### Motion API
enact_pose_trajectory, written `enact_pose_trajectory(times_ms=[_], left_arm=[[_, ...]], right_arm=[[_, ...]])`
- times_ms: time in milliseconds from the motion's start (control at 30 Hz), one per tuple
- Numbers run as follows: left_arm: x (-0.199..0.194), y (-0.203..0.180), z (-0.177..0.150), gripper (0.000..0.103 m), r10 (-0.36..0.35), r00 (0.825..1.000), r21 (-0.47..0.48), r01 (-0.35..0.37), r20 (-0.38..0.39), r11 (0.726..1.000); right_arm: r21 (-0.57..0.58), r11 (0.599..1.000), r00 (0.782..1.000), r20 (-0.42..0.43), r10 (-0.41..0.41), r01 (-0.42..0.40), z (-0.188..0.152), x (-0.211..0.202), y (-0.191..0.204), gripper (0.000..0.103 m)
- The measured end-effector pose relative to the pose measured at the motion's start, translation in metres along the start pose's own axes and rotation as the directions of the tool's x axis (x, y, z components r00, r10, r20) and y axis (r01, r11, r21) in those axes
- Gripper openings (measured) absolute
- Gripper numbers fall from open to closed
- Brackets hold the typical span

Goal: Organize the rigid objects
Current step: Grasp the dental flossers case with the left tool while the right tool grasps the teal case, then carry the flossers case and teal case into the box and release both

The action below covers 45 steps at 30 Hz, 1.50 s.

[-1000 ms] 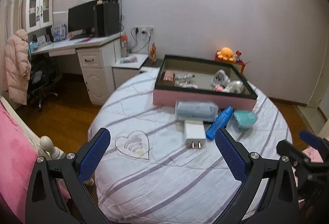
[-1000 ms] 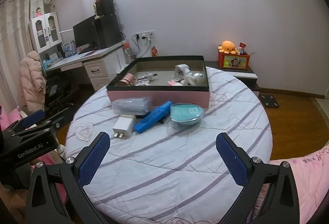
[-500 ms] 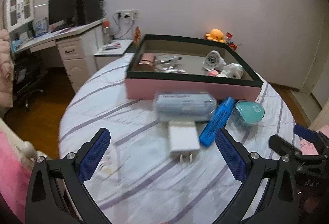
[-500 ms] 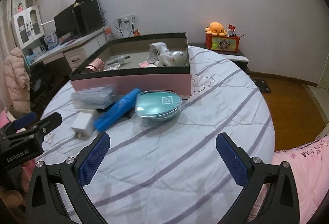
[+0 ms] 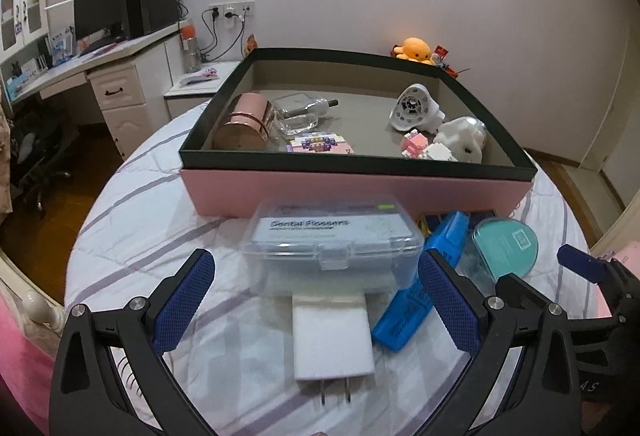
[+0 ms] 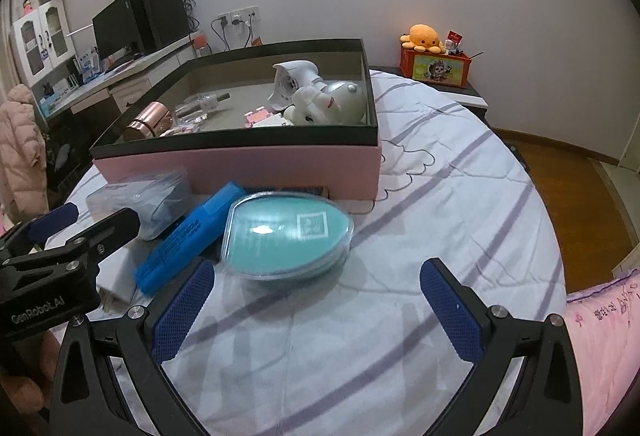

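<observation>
My left gripper (image 5: 316, 296) and right gripper (image 6: 316, 306) gape empty; clear dental flosser box (image 5: 334, 240) hides the white charger's (image 5: 332, 336) far end.

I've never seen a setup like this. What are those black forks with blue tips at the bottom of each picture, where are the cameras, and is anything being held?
There is no robot here: a person holds one two-finger gripper in each hand. Each picture comes from a fisheye camera on a gripper, looking forward along its fingers. The left gripper and the right gripper are both open and hold nothing.

Both face a round table with a striped cloth. On it stands a pink box already holding small items. In front of the box lie a clear dental flosser case, a white charger plug, a blue tube and a teal lidded case. The left gripper faces the flosser case and plug; the right faces the teal case.
</observation>
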<state>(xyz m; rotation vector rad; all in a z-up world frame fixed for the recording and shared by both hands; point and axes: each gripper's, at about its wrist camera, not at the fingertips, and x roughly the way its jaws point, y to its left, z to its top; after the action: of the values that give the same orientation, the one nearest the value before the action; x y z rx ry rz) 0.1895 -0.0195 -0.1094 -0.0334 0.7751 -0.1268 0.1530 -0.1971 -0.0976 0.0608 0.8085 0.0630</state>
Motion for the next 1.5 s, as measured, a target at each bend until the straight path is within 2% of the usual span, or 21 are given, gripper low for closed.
enact_pose_trajectory(times_ms=[167, 300, 367, 433, 500, 533, 933, 1133, 1300, 1500], left_arm=[[0.019, -0.003, 0.004, 0.103, 0.037, 0.999, 0.004, -0.037, -0.037, 0.999], [0.035, 0.005, 0.003, 0.101, -0.004, 0.997, -0.041, 0.001, -0.080, 0.999], [0.037, 0.009, 0.003, 0.094, -0.038, 0.996, -0.063, 0.033, -0.079, 0.997], [0.035, 0.011, 0.003, 0.093, -0.049, 0.996, -0.076, 0.043, -0.069, 0.996], [0.031, 0.013, 0.003, 0.093, -0.060, 0.997, -0.085, 0.054, -0.058, 0.995], [0.029, 0.014, 0.002, 0.093, -0.063, 0.997, -0.087, 0.058, -0.053, 0.994], [-0.008, 0.022, -0.005, 0.093, -0.048, 0.999, -0.079, 0.049, 0.017, 0.996], [-0.034, 0.024, 0.003, 0.093, -0.041, 0.996, -0.058, 0.045, 0.074, 0.997], [-0.051, 0.023, 0.023, 0.093, -0.032, 0.991, -0.031, 0.036, 0.132, 0.999], [-0.052, 0.024, 0.058, 0.093, -0.010, 0.983, -0.007, 0.012, 0.183, 1.000]], right_arm=[[-0.009, 1.000, 0.999, -0.030, 0.013, -0.013, 0.006, 0.016, -0.002, 0.103], [-0.010, 1.000, 0.999, -0.049, 0.010, -0.011, 0.008, 0.028, -0.002, 0.103], [-0.009, 1.000, 0.998, -0.062, 0.025, -0.026, 0.008, 0.033, -0.001, 0.102], [-0.009, 0.999, 0.998, -0.053, 0.046, -0.047, 0.008, 0.031, -0.002, 0.094], [-0.026, 0.997, 0.997, -0.037, 0.070, -0.071, 0.008, 0.027, 0.001, 0.075], [-0.037, 0.997, 0.997, -0.032, 0.068, -0.069, 0.007, 0.026, 0.003, 0.072], [-0.030, 0.995, 0.996, -0.001, 0.091, -0.091, -0.002, 0.001, 0.005, 0.072], [-0.047, 0.992, 0.992, 0.048, 0.118, -0.116, 0.008, -0.026, 0.010, 0.072], [-0.077, 0.990, 0.987, 0.099, 0.128, -0.120, 0.034, -0.042, 0.015, 0.072], [-0.094, 0.987, 0.980, 0.138, 0.142, -0.130, 0.079, -0.044, 0.016, 0.072]])
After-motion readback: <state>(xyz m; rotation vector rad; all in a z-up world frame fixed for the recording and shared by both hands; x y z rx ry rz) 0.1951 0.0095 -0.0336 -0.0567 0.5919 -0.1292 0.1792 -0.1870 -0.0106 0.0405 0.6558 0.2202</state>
